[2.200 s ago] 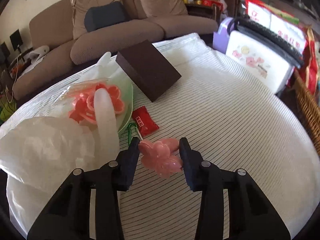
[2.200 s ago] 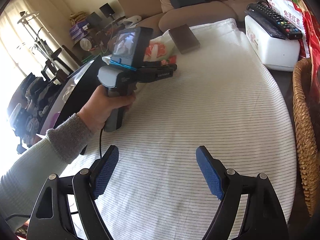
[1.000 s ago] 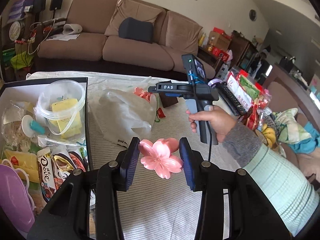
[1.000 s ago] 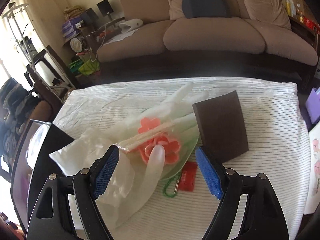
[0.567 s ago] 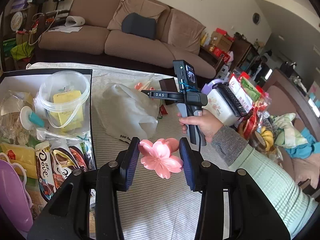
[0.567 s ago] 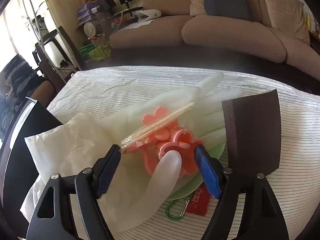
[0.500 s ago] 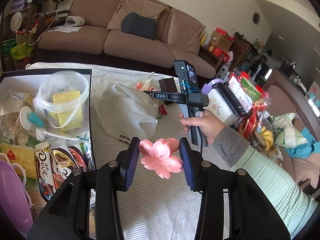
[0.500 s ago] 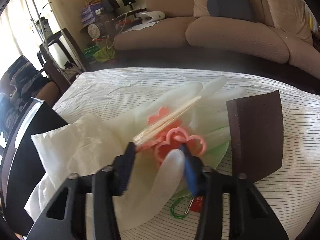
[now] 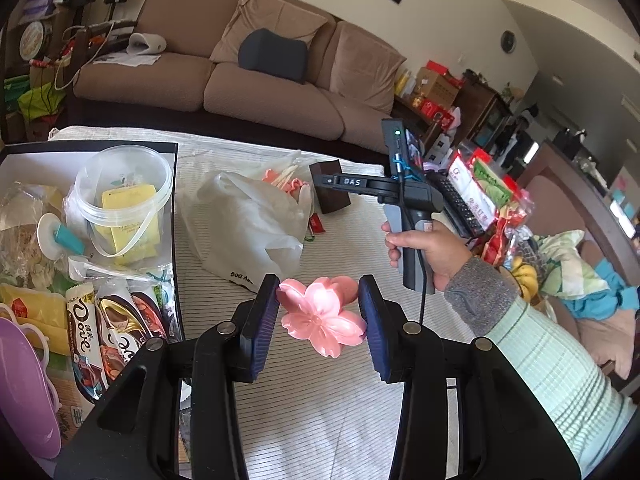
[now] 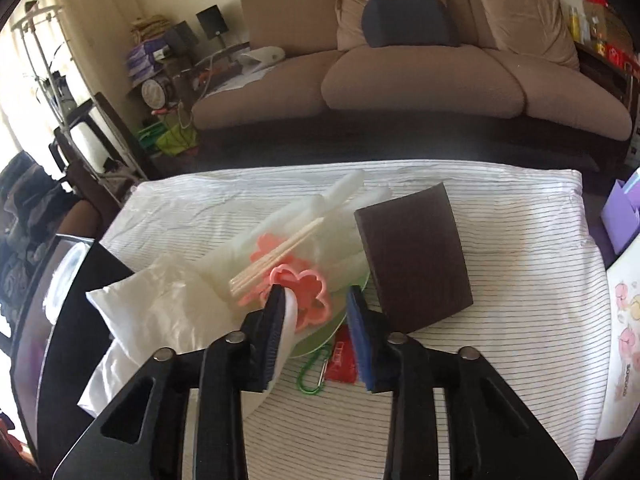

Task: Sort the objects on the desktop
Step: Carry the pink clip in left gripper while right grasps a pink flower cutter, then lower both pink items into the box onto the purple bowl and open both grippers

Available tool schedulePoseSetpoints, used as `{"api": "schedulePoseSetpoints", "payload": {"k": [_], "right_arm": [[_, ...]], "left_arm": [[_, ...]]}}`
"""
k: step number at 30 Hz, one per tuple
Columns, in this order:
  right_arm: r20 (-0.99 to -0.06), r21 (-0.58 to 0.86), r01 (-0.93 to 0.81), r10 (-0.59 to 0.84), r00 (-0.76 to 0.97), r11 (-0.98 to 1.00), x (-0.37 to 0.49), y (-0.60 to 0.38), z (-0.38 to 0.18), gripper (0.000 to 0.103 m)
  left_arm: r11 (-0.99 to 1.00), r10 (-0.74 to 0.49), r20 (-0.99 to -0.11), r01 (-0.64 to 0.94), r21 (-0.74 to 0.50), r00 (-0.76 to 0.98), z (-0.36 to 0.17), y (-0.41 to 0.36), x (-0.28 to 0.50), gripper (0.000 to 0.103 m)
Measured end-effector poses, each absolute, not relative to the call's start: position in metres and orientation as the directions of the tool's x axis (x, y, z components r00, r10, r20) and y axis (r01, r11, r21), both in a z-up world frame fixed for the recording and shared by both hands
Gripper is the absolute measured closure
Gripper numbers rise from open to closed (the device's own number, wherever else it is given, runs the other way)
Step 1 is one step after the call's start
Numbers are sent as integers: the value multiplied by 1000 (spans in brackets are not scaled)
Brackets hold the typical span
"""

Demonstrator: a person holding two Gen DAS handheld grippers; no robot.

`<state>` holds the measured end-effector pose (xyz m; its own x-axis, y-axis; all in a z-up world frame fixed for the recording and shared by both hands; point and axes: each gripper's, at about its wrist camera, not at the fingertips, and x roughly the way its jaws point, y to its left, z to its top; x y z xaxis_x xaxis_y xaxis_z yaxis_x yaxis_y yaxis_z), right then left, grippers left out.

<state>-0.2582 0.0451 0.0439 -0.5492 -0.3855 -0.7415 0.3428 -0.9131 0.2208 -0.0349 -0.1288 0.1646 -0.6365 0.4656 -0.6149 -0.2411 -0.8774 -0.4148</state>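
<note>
the left tool (image 9: 319,320) pinches a pink flower clip (image 9: 320,322) above the striped counter (image 9: 320,420). the right tool (image 10: 314,334) is opening around an orange flower cutter (image 10: 300,292) on a green plate (image 10: 324,332).

Purple tray (image 9: 18,380) cut off at left edge; chocolate wrappers (image 9: 86,334) partly hidden.

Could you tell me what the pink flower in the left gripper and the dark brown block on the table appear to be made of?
The pink flower looks like moulded plastic or resin: smooth, glossy petals with soft highlights. The dark brown block has a matte, slightly grainy face and clean square edges, which suggests a dense sponge or foam, though a covered box cannot be ruled out.
</note>
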Motion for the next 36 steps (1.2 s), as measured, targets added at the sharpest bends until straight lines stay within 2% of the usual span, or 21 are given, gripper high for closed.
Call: {"api": "schedulePoseSetpoints", "payload": {"k": [2, 6, 8, 11, 17, 21, 25, 31, 33, 36], "right_arm": [[-768, 140, 368, -335, -545, -919, -261, 26, 37, 39], [-825, -44, 402, -194, -530, -914, -274, -9, 15, 36], [-834, -6, 399, -216, -507, -917, -282, -12, 7, 36], [-841, 42, 402, -250, -481, -915, -287, -13, -1, 51], [-800, 171, 364, -344, -491, -916, -272, 9, 25, 51], [-757, 242, 369, -412, -508, -898, -250, 27, 66, 52], [-719, 240, 405, -442, -537, -882, -219, 30, 117, 52], [-674, 265, 551, -561, -482, -791, -146, -16, 186, 52], [-670, 273, 610, -602, -434, -744, -120, -43, 198, 52], [-673, 324, 672, -662, -331, -666, -90, -94, 196, 52]], "left_arm": [[-878, 465, -615, -242, -413, -637, 165, -129, -35, 65], [-879, 461, -616, -234, -415, -639, 163, -133, -37, 65], [-878, 462, -620, -230, -419, -635, 161, -135, -38, 65], [-877, 464, -621, -230, -421, -632, 160, -135, -37, 65], [-870, 471, -601, -227, -439, -645, 169, -140, -33, 65], [-859, 480, -578, -223, -460, -660, 183, -150, -26, 65], [-866, 454, -574, -184, -466, -682, 199, -175, -15, 65], [-895, 328, -638, -13, -446, -697, 192, -257, 6, 65], [-905, 283, -687, 50, -421, -669, 179, -289, 7, 65], [-945, 179, -793, 123, -304, -583, 157, -326, 3, 65]]}}
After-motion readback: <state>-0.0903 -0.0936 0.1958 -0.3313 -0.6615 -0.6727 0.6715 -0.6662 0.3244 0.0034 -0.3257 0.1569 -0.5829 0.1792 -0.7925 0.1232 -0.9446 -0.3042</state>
